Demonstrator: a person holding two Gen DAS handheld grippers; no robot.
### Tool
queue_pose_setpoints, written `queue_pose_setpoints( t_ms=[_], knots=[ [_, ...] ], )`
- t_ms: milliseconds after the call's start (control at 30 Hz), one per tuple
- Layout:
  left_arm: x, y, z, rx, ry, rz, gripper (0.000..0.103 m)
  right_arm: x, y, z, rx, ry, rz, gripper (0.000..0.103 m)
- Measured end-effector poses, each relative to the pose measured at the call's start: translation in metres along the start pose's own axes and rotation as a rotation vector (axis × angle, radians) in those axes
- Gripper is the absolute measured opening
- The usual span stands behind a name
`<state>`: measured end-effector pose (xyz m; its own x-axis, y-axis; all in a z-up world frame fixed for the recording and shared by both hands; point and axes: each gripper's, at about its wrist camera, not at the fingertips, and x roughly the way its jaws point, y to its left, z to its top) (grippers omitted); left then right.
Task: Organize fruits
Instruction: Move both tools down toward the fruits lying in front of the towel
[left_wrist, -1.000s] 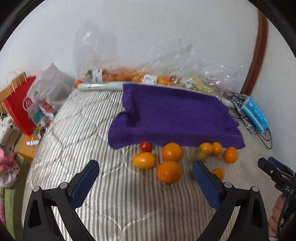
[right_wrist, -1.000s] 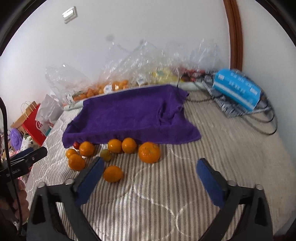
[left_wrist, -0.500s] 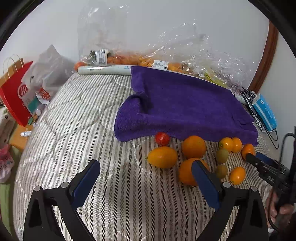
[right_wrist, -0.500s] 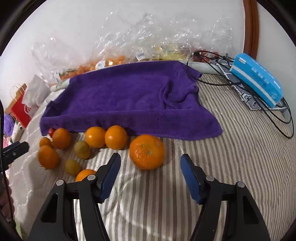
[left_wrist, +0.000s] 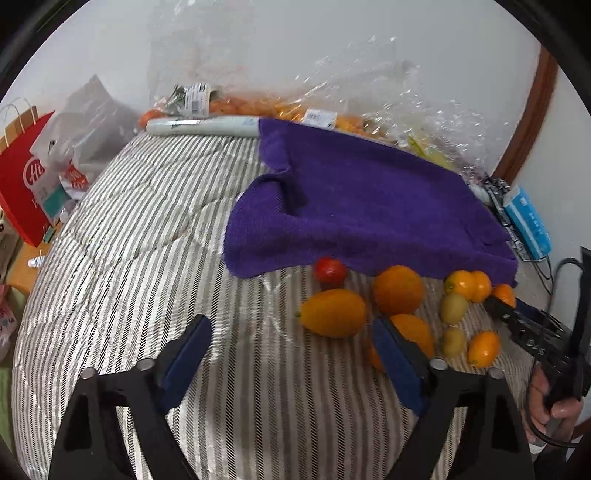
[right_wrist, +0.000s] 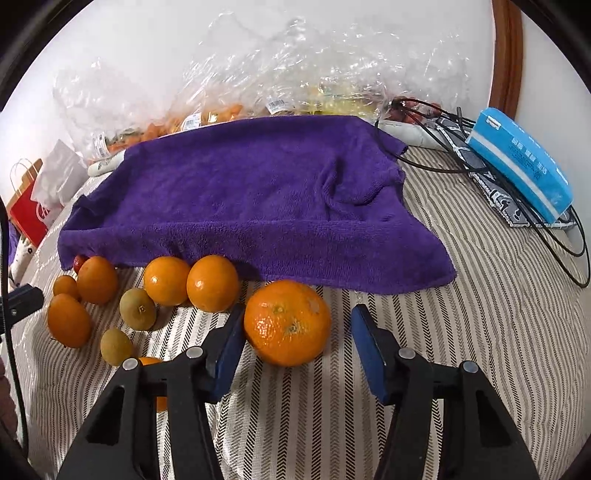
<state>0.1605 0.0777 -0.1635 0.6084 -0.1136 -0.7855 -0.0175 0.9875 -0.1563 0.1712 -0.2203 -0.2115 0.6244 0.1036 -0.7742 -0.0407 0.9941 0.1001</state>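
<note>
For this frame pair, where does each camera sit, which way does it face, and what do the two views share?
Left wrist: on the left gripper, angled down at the striped bed; own two fingers, plus the other gripper in a hand at right.
Right wrist: on the right gripper, angled down at a large orange between its fingers.
Shared: purple towel, fruit along its near edge.
</note>
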Motion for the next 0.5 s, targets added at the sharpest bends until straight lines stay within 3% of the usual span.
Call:
queue_pose_setpoints(
  t_ms=[200,500],
  knots=[
    [0.012,-0.004,0.002,0.031,0.013,-0.042,0.067,0.000,-0.001,0.000,0.003,-0.002,0.002,0.056],
    [0.020,-0.015,0.006,0.067,-0.014,-0.096,0.058,0.000,0.000,0.000,0.006,-0.002,0.008,0.056]
  ],
)
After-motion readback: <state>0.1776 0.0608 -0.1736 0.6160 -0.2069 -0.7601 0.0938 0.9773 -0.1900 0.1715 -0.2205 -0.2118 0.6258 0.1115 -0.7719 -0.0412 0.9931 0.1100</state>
